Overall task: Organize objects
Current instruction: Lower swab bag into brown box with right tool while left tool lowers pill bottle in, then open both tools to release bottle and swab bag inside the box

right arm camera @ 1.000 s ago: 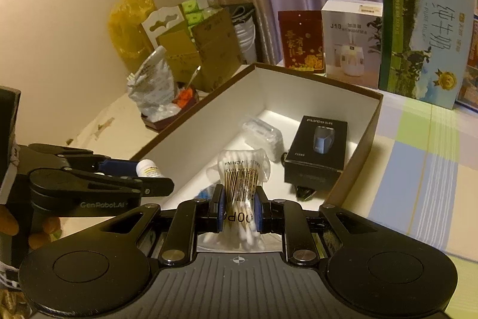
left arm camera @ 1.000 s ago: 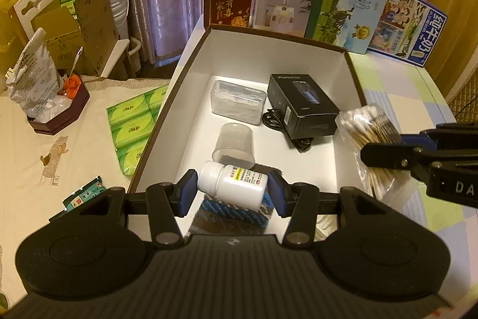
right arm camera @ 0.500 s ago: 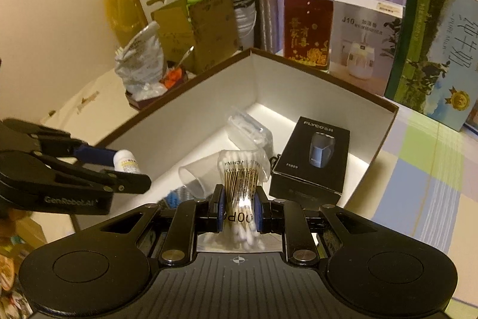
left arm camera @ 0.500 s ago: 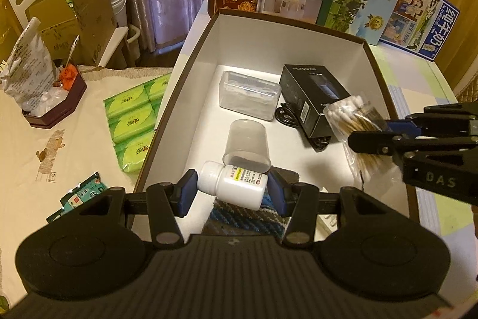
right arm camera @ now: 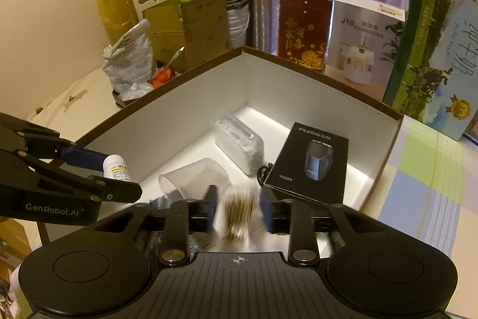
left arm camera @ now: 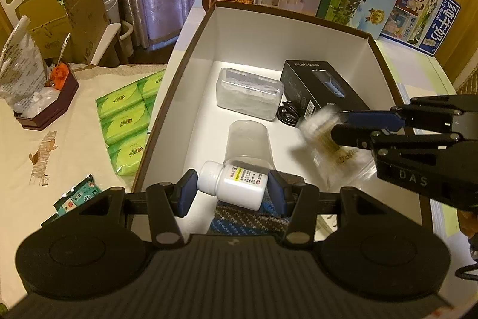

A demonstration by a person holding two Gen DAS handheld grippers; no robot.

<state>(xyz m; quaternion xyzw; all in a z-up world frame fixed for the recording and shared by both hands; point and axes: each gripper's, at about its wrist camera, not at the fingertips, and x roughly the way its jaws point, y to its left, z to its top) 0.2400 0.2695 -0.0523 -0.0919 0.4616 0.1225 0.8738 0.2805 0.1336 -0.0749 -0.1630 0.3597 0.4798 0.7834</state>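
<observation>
Over the open box (left arm camera: 191,29), two grippers work at once. The left gripper (left arm camera: 232,193) clamps a white pill bottle (left arm camera: 236,186) sideways, cap to the left, above the box's near end, over a knit cloth (left arm camera: 248,218) and just near of a tipped clear cup (left arm camera: 248,139). The right gripper (right arm camera: 237,210) has its jaws spread apart, w/ a bag of cotton swabs (right arm camera: 239,214) blurred between them and no pad seen touching it (apparently let go, dropping into the near right of the box). A black shaver box (right arm camera: 307,163) and clear case (left arm camera: 249,93) lie farther in.

Judged handling: the bottle is light, rigid, smooth plastic; best pinched across the mid-body label, not the cap, as it may roll once set down. The swab bag is very light, soft and crinkly, w/ slippery film; take it mid-bundle, around the sticks.
</observation>
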